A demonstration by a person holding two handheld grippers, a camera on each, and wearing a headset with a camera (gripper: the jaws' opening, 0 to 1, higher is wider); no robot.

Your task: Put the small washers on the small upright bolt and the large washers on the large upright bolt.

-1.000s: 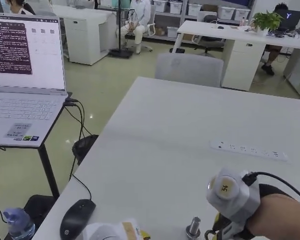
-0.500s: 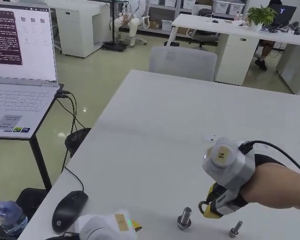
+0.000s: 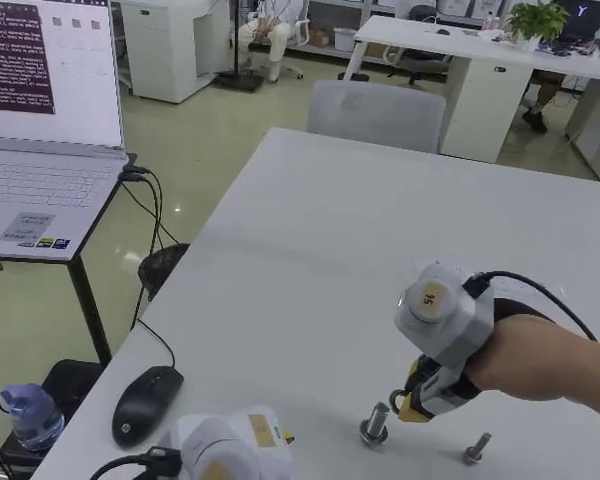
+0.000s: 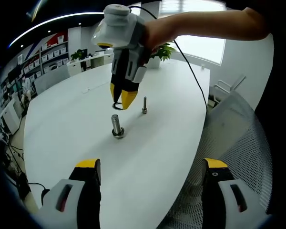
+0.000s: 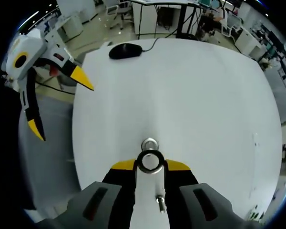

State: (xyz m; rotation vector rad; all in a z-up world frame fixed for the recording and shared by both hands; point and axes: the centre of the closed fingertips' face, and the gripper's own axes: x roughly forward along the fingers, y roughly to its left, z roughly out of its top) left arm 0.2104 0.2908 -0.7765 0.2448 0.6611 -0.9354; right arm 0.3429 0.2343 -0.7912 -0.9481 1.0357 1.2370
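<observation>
White table point(image 3: 310, 250), large bolt point(image 3: 375, 424) well inboard

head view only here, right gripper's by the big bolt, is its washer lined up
observer: the right gripper view has the right gripper pinching the washer, centred side to side on the big bolt, whose top shows just past the ring, not through its hole
operator: so not on yet
observer: no, the left gripper view shows it hanging above the bolt's top, apart from it
operator: and the other one
observer: the left gripper is wide open, nothing between its jaws
</observation>
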